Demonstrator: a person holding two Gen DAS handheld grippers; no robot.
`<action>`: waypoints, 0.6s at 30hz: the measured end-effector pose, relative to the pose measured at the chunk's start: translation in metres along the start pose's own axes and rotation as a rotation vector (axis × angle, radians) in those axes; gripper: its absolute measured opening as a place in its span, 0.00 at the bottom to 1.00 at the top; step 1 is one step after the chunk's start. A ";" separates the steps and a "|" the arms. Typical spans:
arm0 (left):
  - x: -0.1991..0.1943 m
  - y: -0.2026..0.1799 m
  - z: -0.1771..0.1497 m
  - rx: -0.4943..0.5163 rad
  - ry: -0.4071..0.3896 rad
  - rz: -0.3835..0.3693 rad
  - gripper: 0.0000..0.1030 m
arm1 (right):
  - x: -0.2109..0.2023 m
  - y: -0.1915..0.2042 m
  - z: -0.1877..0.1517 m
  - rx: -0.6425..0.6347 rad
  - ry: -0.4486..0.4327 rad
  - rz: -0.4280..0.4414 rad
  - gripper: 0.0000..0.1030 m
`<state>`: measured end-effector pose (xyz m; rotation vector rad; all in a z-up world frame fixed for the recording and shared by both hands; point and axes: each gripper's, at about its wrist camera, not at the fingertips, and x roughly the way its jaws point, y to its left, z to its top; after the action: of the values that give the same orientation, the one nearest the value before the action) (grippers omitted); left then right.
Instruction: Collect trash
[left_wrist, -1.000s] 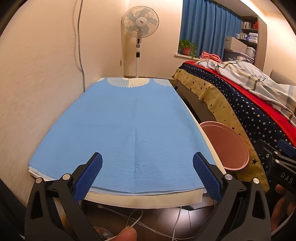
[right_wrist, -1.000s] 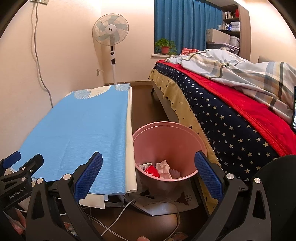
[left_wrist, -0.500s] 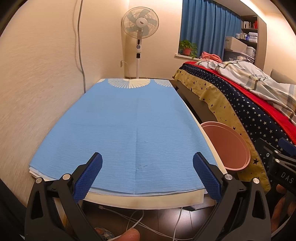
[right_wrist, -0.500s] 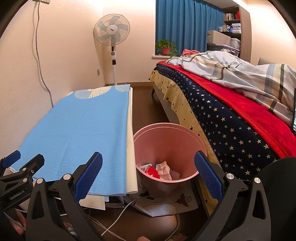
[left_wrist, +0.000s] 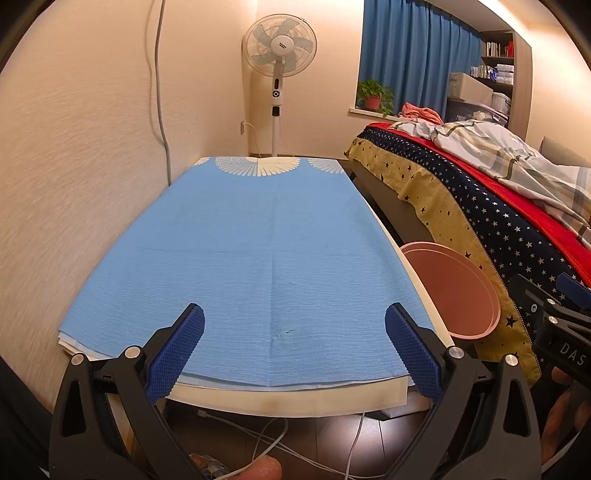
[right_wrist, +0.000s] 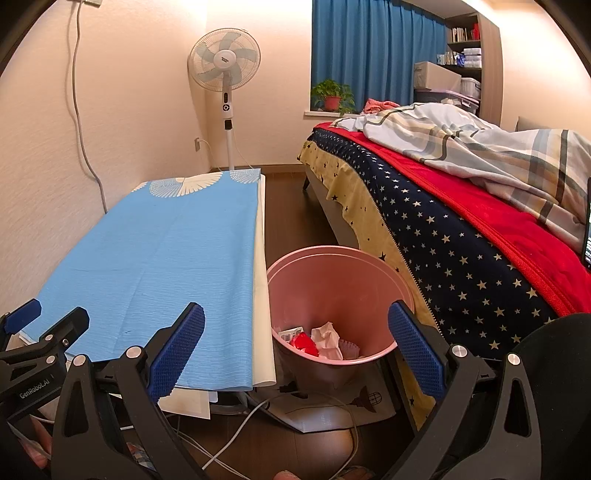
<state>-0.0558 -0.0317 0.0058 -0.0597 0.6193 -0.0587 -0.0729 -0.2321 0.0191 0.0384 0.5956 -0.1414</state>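
A pink bin (right_wrist: 340, 291) stands on the floor between the table and the bed; its rim (left_wrist: 454, 291) shows at the right in the left wrist view. Inside lie a red wrapper (right_wrist: 303, 341), crumpled white paper (right_wrist: 327, 338) and a small printed packet (right_wrist: 290, 334). My right gripper (right_wrist: 295, 347) hangs open just before the bin, nothing between its blue pads (right_wrist: 177, 350). My left gripper (left_wrist: 293, 345) is open over the near edge of the table's blue cloth (left_wrist: 258, 251), which is bare. The left gripper also shows at the left edge (right_wrist: 33, 332) of the right wrist view.
A bed (right_wrist: 461, 229) with a starred cover runs along the right. A standing fan (right_wrist: 225, 70) is at the far wall, a potted plant (right_wrist: 332, 96) on the sill. White cables (right_wrist: 236, 432) and paper sheets (right_wrist: 332, 413) lie on the dark floor under the table edge.
Both grippers have drawn back and risen very slightly; the table and the bin sit a little farther in view. Both stay open and hold nothing.
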 end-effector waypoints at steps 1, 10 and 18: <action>0.000 0.000 0.000 -0.001 0.000 0.000 0.92 | 0.000 0.000 0.000 0.000 0.000 0.000 0.95; 0.000 0.001 0.001 0.002 -0.002 -0.001 0.92 | -0.001 0.001 0.001 -0.002 -0.001 -0.001 0.95; -0.001 -0.001 0.002 0.013 -0.015 0.004 0.92 | 0.000 0.000 0.001 -0.002 -0.001 0.000 0.95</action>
<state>-0.0555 -0.0321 0.0079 -0.0467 0.6043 -0.0586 -0.0728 -0.2320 0.0199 0.0366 0.5944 -0.1410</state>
